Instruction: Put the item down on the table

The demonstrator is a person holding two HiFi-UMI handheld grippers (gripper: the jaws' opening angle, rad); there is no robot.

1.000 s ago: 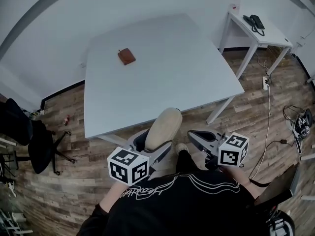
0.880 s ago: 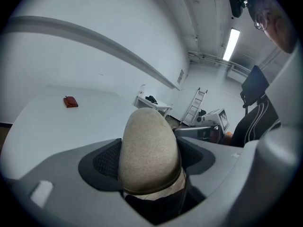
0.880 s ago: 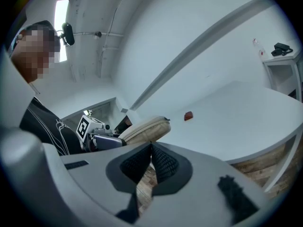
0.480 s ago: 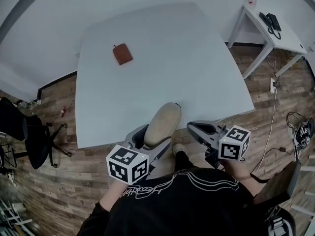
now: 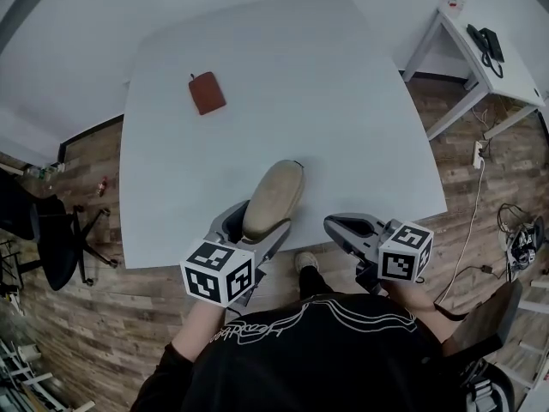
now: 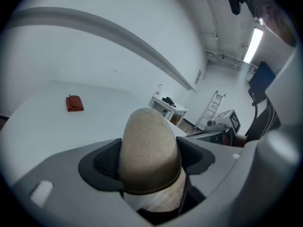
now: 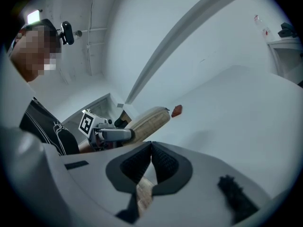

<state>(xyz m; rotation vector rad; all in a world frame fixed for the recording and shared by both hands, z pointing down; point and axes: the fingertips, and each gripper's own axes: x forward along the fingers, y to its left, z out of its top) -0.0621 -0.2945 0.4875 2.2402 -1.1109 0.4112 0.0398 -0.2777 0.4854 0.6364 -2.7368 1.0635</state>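
one risk: left claw [image 5: 257,227] pinches the beige item [image 5: 273,197] over the desk [image 5: 343,101] edge; released here it may fall off; right claw [image 7: 151,161] pressed together

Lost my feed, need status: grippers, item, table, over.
Left gripper shut on tan slipper, over table's near edge. Right gripper shut, empty. Red-brown pouch far left, not in the way.

The item [image 5: 273,198] is a tan, felt-textured, slipper-like oblong with a rounded toe and a paler ribbed underside. It sits clamped between the fingers [image 6: 106,161] of the left gripper [image 5: 257,226], toe pointing away over the near edge of the white worktop [image 5: 343,101].
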